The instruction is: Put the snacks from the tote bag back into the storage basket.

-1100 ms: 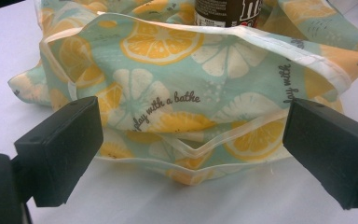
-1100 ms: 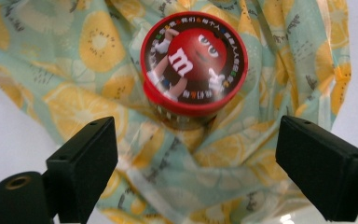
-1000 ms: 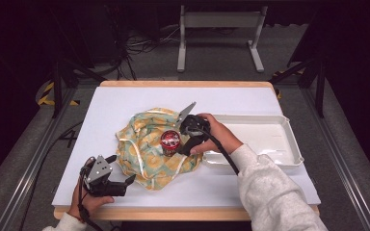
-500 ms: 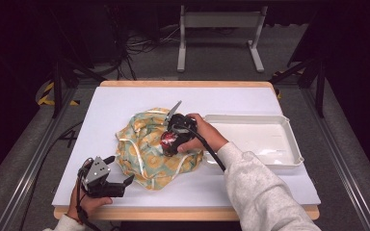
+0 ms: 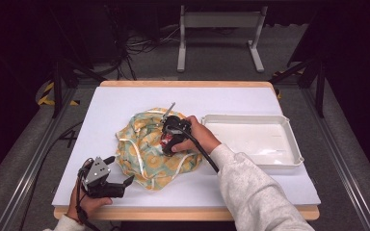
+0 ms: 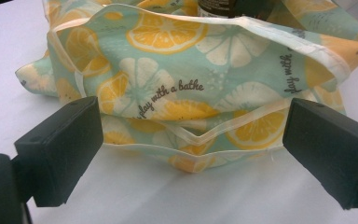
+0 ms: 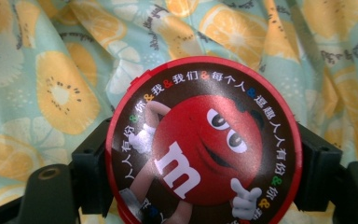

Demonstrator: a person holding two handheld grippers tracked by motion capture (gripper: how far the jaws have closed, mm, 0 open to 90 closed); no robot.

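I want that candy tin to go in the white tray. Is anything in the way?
Nothing visible blocks it. The right gripper holds the red candy tin over the fruit-print cloth, and the white tray sits just beside it, with only bare table between.

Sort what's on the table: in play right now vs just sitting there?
In play:
- right gripper, shut on the red candy tin
- citrus-print cloth bag under the tin
- left gripper, open at the bag's near edge

Just sitting there:
- white tray, empty, to the right of the bag
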